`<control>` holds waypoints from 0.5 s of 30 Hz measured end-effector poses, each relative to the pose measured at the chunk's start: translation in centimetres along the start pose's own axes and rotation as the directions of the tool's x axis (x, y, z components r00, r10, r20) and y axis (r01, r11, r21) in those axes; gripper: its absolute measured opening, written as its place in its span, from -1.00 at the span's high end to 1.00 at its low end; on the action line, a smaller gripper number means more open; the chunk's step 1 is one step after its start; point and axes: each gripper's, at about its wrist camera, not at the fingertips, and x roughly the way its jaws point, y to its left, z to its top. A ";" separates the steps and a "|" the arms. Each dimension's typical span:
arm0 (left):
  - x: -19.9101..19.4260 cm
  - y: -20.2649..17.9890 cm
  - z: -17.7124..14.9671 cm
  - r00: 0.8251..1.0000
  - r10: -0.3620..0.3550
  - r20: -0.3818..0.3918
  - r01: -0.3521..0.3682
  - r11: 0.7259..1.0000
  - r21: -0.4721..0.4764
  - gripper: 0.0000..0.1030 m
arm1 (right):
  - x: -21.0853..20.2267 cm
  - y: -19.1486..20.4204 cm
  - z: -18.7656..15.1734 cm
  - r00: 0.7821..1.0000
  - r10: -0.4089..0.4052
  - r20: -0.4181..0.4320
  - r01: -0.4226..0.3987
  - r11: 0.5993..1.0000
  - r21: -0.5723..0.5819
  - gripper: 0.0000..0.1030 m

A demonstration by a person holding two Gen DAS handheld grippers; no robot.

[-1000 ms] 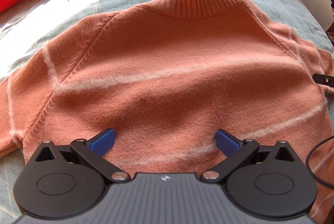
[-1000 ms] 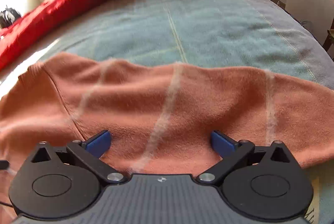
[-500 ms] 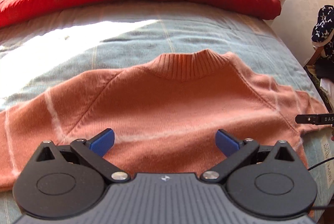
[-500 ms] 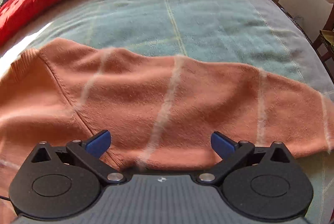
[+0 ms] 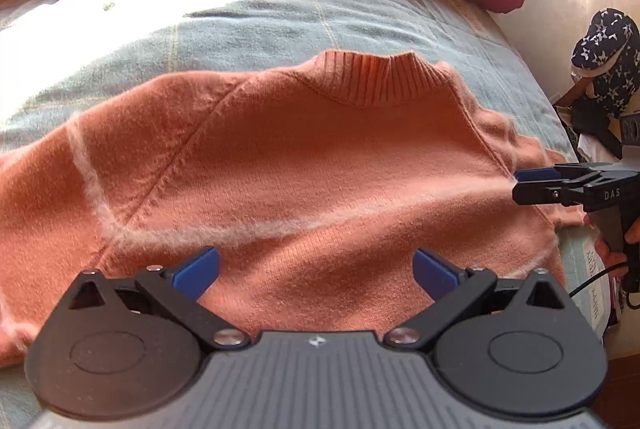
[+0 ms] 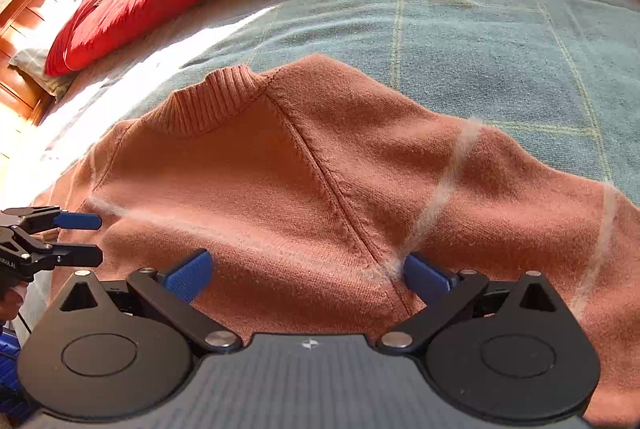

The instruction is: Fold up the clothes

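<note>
Orange sweater (image 5: pixel 304 165) flat, white-striped, seemingly back-up.

Hard sunlight pours in, blowing out a white patch on the bed (image 5: pixel 80 25) and flaring at the left view's upper right corner. The sweater (image 5: pixel 304 165) carries soft shadows. Fisheye bends every edge; focus stays sharp.

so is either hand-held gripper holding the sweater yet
No. Both the left hand-held gripper and right hand-held gripper are open over the orange sweater, gripping nothing.

Black grippers (image 5: pixel 316 271), blue-padded fingers (image 5: pixel 196 271), silver screws, ribbed grey housing, thin black cable.
</note>
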 end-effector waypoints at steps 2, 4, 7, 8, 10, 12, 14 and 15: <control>-0.8 1.4 2.2 0.999 -0.018 0.028 0.017 1.000 0.016 -0.98 | -0.6 0.0 2.0 0.999 0.036 0.009 -0.036 0.999 -0.027 -1.00; -1.0 2.7 4.8 0.998 -0.039 0.048 0.037 0.999 0.035 -0.98 | -1.1 -0.1 4.2 0.997 0.070 0.018 -0.069 0.996 -0.058 -1.00; 0.4 4.0 7.7 0.997 -0.083 0.007 0.083 0.995 0.063 -0.98 | -0.5 0.0 8.5 0.993 0.112 0.035 -0.107 0.987 -0.120 -1.00; 0.9 4.4 8.6 0.995 -0.098 -0.007 0.098 0.993 0.072 -0.98 | 0.2 -0.3 9.4 0.990 0.137 0.020 -0.134 0.984 -0.117 -1.00; 1.9 5.3 10.5 0.991 -0.126 -0.035 0.129 0.988 0.089 -0.98 | 1.8 -0.7 11.3 0.982 0.187 -0.011 -0.187 0.976 -0.109 -1.00; 2.8 6.2 12.4 0.986 -0.154 -0.064 0.160 0.981 0.106 -0.98 | 3.3 -1.2 13.1 0.971 0.236 -0.041 -0.239 0.966 -0.100 -1.00; 3.8 7.1 14.3 0.979 -0.181 -0.093 0.192 0.974 0.121 -0.98 | 4.8 -1.7 14.9 0.956 0.284 -0.070 -0.290 0.953 -0.090 -1.00; 4.3 7.5 15.3 0.975 -0.194 -0.108 0.208 0.970 0.128 -0.98 | 5.6 -2.0 15.8 0.947 0.308 -0.085 -0.315 0.945 -0.084 -1.00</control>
